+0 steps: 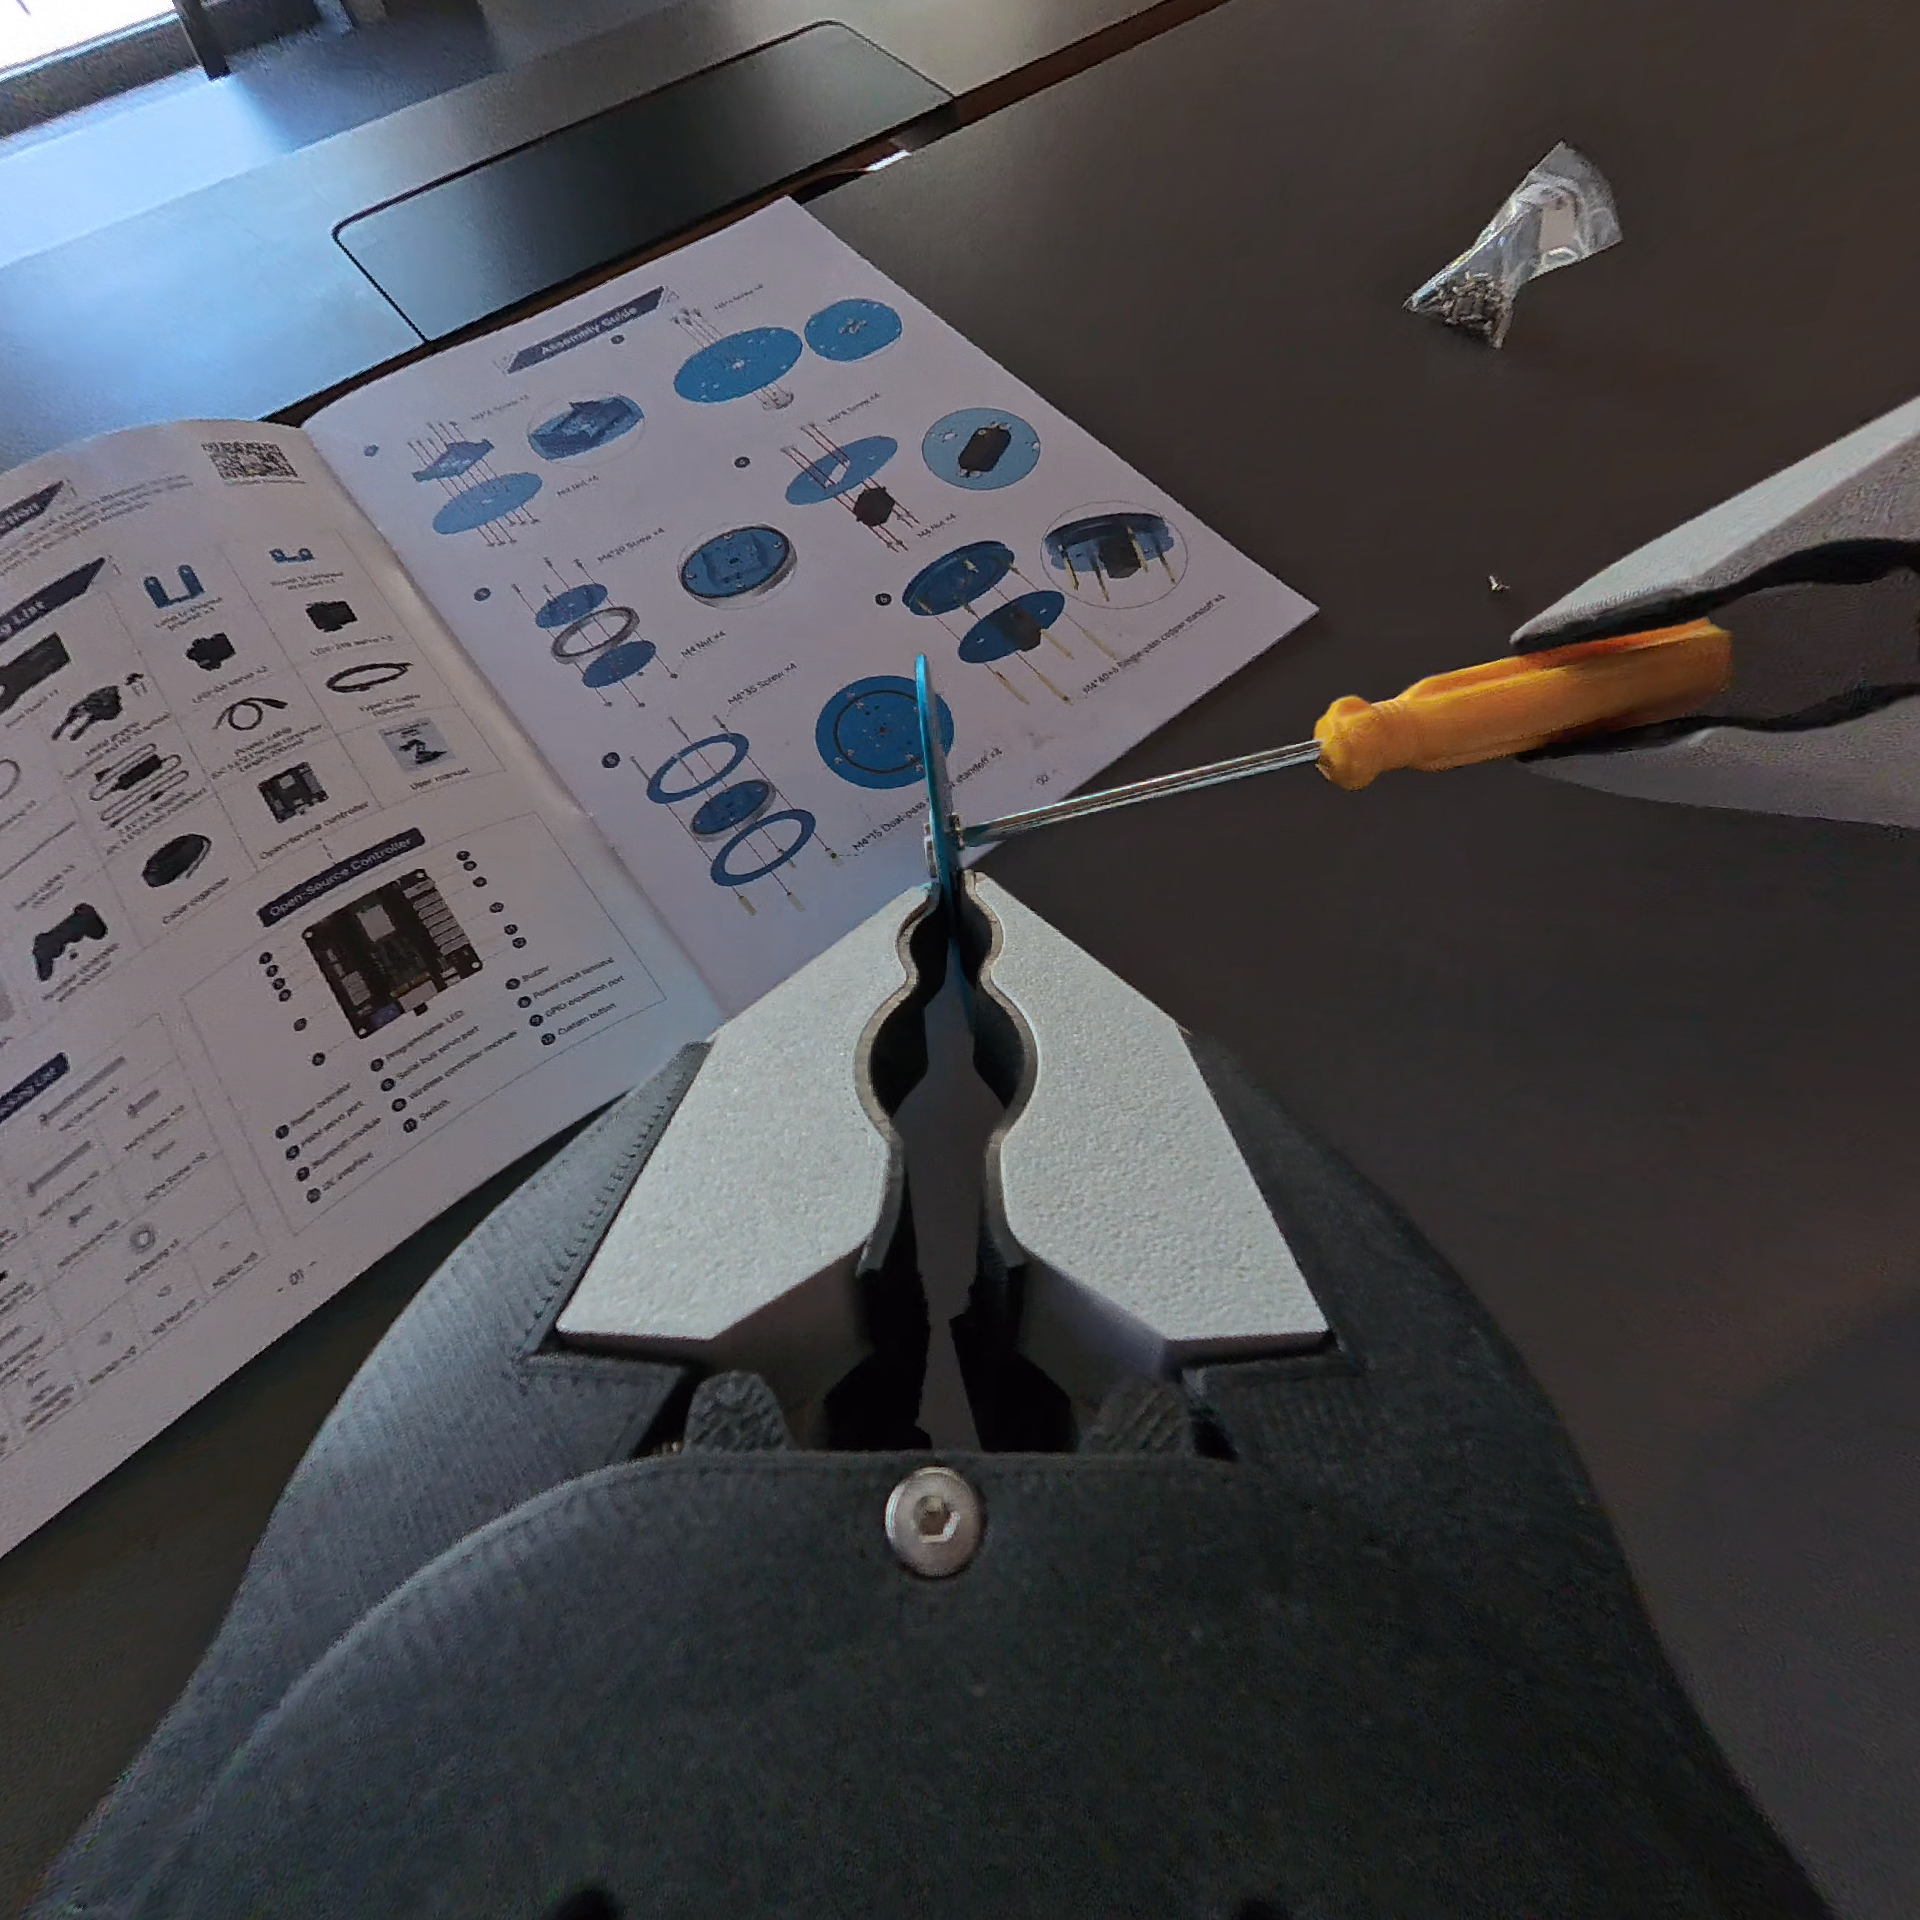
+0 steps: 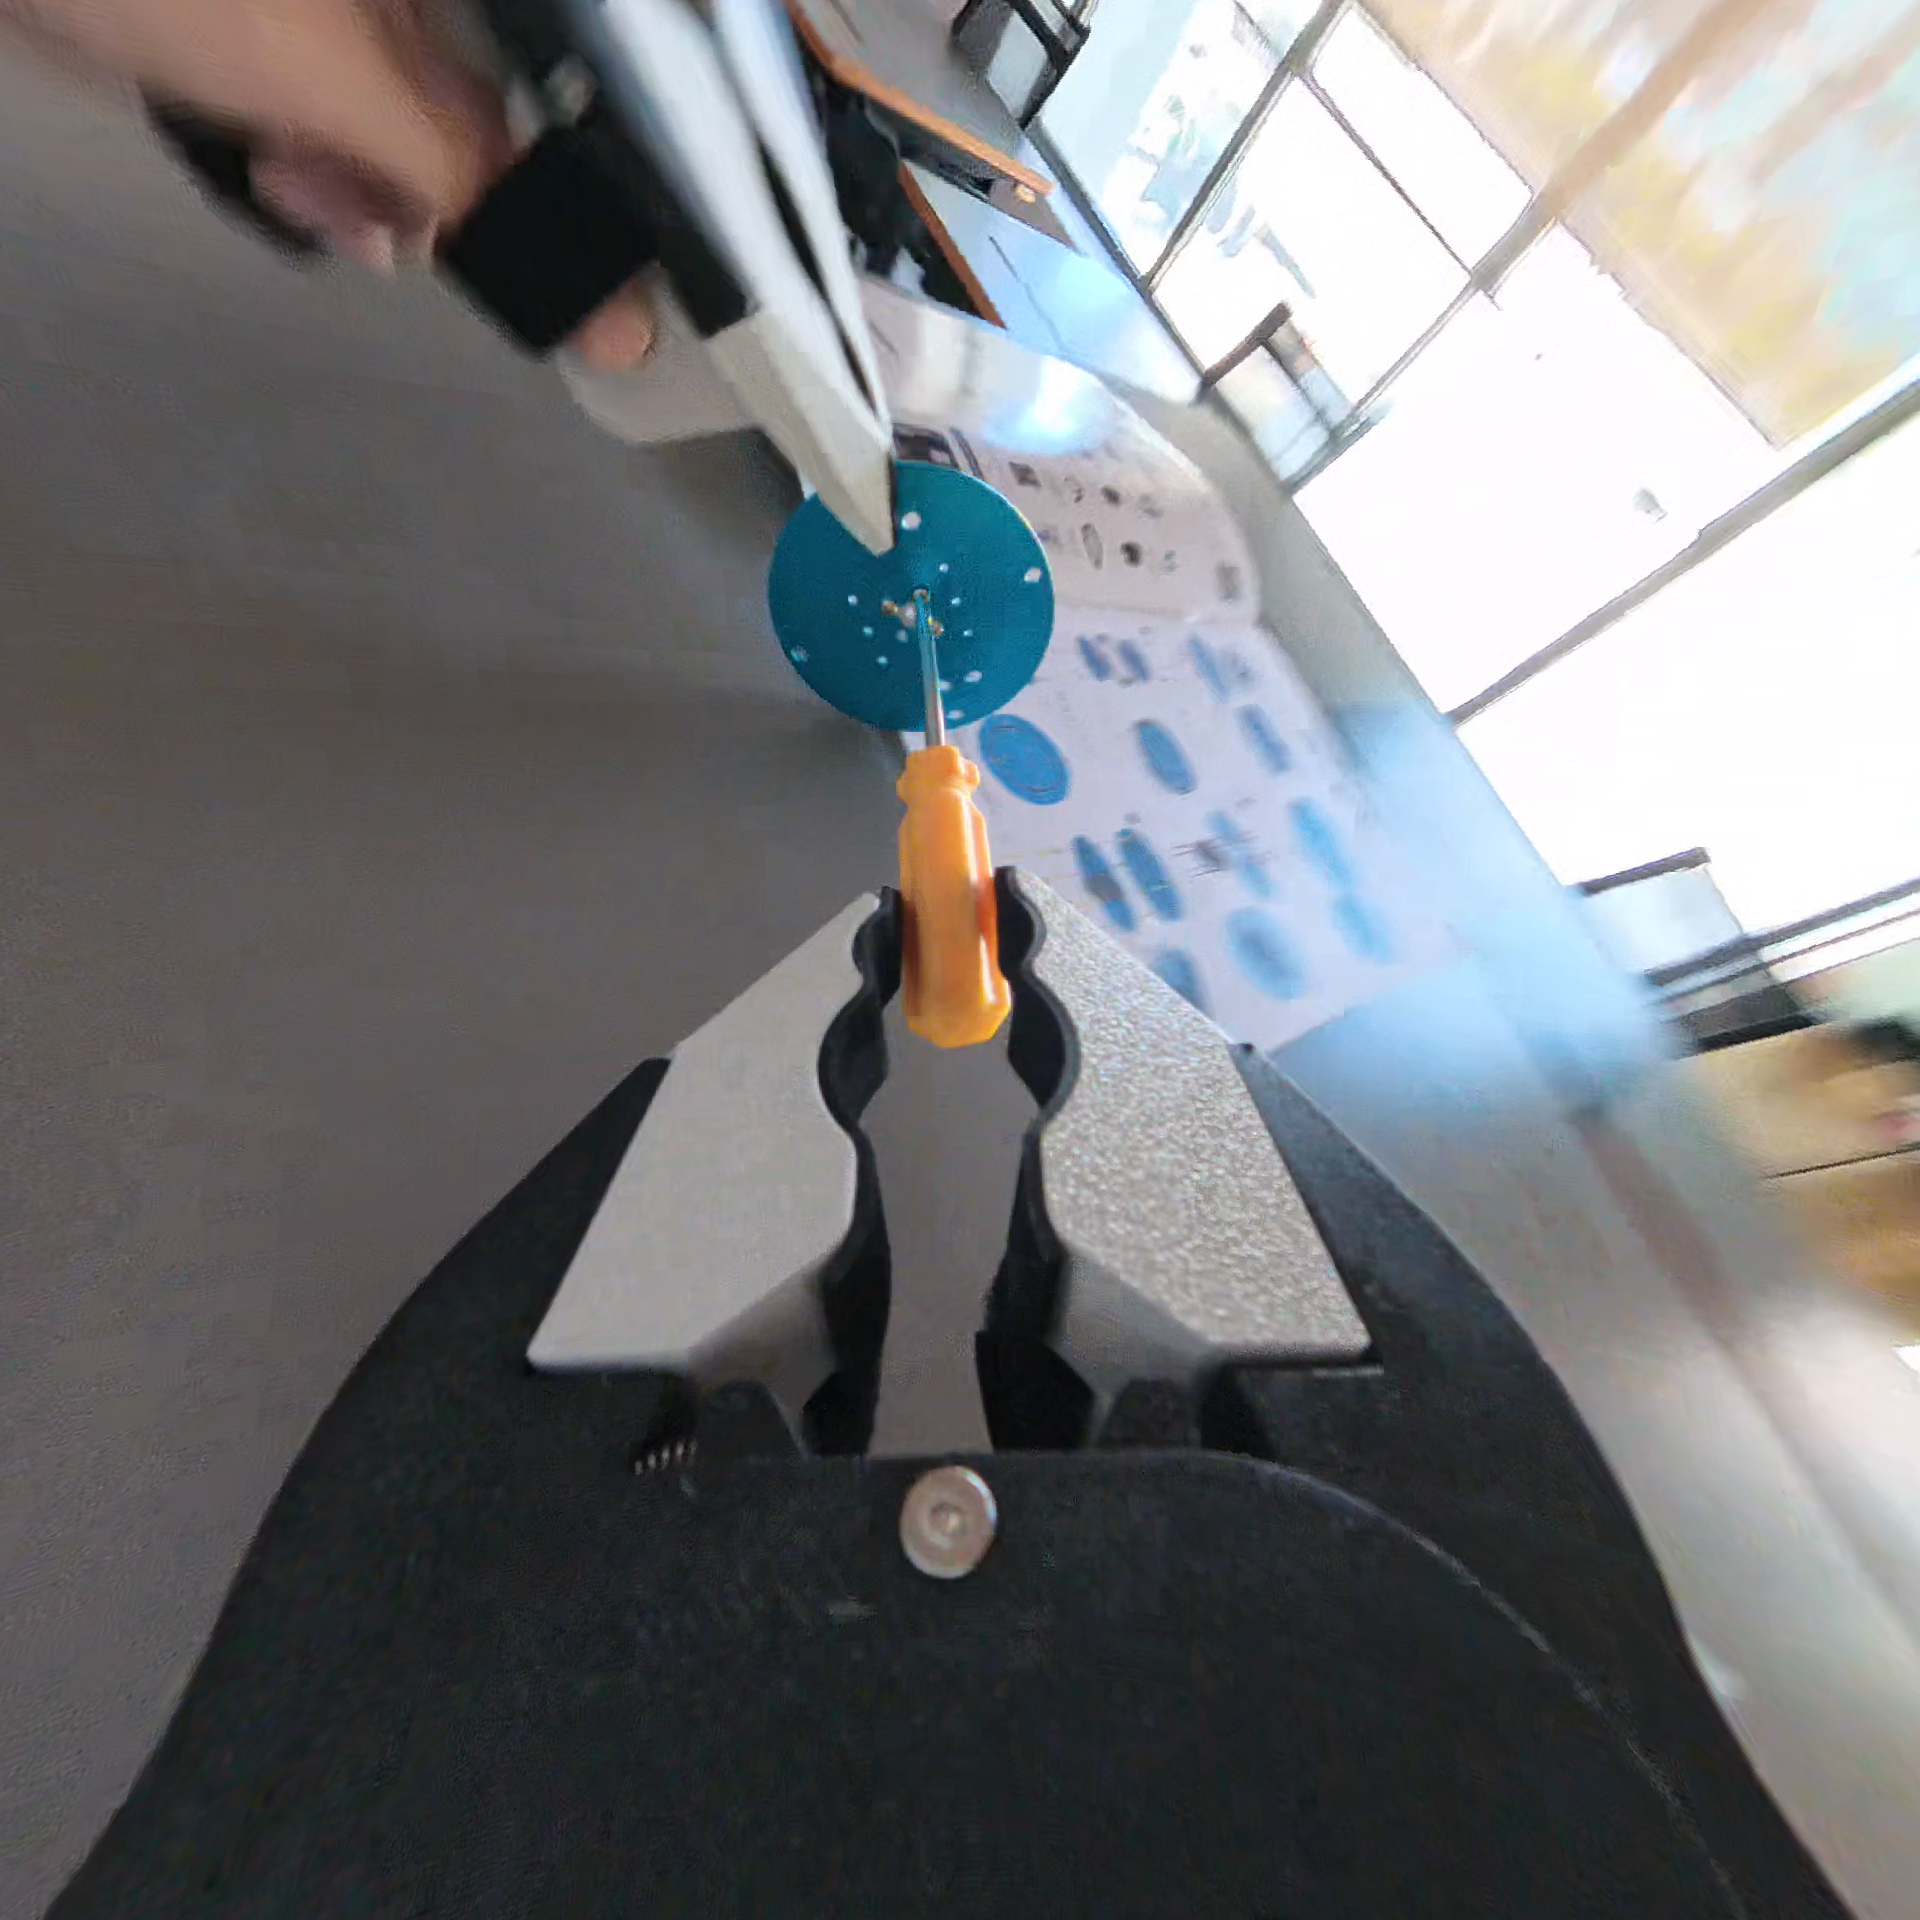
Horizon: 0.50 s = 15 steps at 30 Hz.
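- Left gripper [image 1: 951,894]: jaws clamped on blue disc [image 2: 911,594], holding it edge-up, face exposed.
- Right gripper [image 2: 951,914]: jaws closed around orange screwdriver [image 1: 1496,712], tip meeting the disc's centre screw.
- Far left: open booklet [image 1: 499,727] flat on tabletop [image 1: 1455,1039]; screw bag [image 1: 1517,244] far right.

Left wrist view: mounted just behind the left gripper [image 1: 951,894], looking forward and down along its fingers [image 1: 810,1039], close above the dark counter [image 1: 1455,1143], toward an open booklet [image 1: 623,623] at left and far.

Right wrist view: set behind the right gripper [image 2: 951,914], rolled sideways, facing along the counter [image 2: 312,831] toward bright windows [image 2: 1558,416] at far right; background blurred.

Shared by both: blue disc [image 1: 935,758] [image 2: 914,592], orange screwdriver [image 1: 1507,701] [image 2: 951,894], booklet [image 2: 1195,779], each other's gripper.
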Available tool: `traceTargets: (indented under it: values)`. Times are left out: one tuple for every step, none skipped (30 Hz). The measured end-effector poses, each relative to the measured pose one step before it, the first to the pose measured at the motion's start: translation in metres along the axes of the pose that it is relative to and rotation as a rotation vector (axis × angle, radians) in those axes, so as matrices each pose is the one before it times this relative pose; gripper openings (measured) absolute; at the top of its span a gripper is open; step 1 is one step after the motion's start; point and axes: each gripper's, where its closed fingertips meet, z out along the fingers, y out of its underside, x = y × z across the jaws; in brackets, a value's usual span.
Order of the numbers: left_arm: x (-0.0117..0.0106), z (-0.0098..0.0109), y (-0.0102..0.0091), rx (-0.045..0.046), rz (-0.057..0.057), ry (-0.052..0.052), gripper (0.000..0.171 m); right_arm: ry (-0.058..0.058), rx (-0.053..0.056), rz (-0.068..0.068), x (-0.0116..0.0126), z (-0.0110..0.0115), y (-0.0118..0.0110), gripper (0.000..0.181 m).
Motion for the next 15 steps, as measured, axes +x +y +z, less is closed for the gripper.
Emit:
traceTargets:
  values:
    - [-0.00131,-0.00039,-0.00193,0.01262,0.0092,-0.0131,0.0,-0.0487,0.0159,0.1424,0.00117,0.00118,-0.00025,0.017]
    - [-0.00088,-0.00085,-0.00241,0.01562,0.0069,-0.0102,0.0,-0.0452,0.0216,0.1365,0.00138,0.00039,-0.00142,0.017]
    - [-0.00045,-0.00118,-0.00299,0.01853,0.0061,-0.0074,0.0,-0.0417,0.0224,0.1295,0.00146,-0.00052,-0.00205,0.017]
    - [-0.00032,-0.00184,-0.00413,0.02505,0.0078,-0.0081,0.0,-0.0382,0.0228,0.1185,0.00147,-0.00104,-0.00253,0.017]
    - [-0.00021,-0.00242,-0.00523,0.03017,0.015,-0.0122,0.0,-0.0354,0.0273,0.1089,0.00125,-0.00163,-0.00329,0.017]
    - [-0.0002,-0.00275,-0.00568,0.03095,0.0216,-0.0164,0.0,-0.0383,0.0286,0.1073,0.00044,-0.00161,-0.00343,0.017]
    - [-0.00036,-0.00325,-0.00649,0.0359,0.0293,-0.0203,0.0,-0.0451,0.0272,0.1103,-0.00071,-0.00144,-0.00316,0.017]
    - [-0.00056,-0.00375,-0.00759,0.04415,0.0347,-0.0234,0.0,-0.046,0.0304,0.1081,-0.00083,-0.00153,-0.00337,0.017]
    - [-0.00068,-0.00402,-0.00829,0.04875,0.0377,-0.0248,0.0,-0.0524,0.0326,0.1033,-0.00193,-0.0014,-0.00332,0.017]
    - [-0.00096,-0.00401,-0.00885,0.05292,0.0477,-0.0256,0.0,-0.0618,0.0275,0.0996,-0.00325,-0.00105,-0.00267,0.017]
    - [-0.001,-0.00366,-0.00819,0.05102,0.0454,-0.0251,0.0,-0.0566,0.0139,0.0892,-0.0027,-0.00034,-0.0008,0.017]
    - [-0.00066,-0.00282,-0.00657,0.04142,0.0354,-0.0224,0.0,-0.0574,0.0117,0.0814,-0.00344,0.00004,-0.00022,0.017]
    - [-0.00019,-0.00212,-0.00507,0.03121,0.0288,-0.017,0.0,-0.0535,0.0176,0.0747,-0.00403,-0.00031,-0.00048,0.017]
    - [-0.00029,-0.00205,-0.00487,0.02986,0.0241,-0.0133,0.0,-0.0486,0.0081,0.0789,-0.00342,-0.00015,0.00097,0.017]
    - [-0.0007,-0.00262,-0.00577,0.03572,0.0252,-0.0147,0.0,-0.0513,0.0028,0.0834,-0.00398,0.00027,0.00144,0.017]
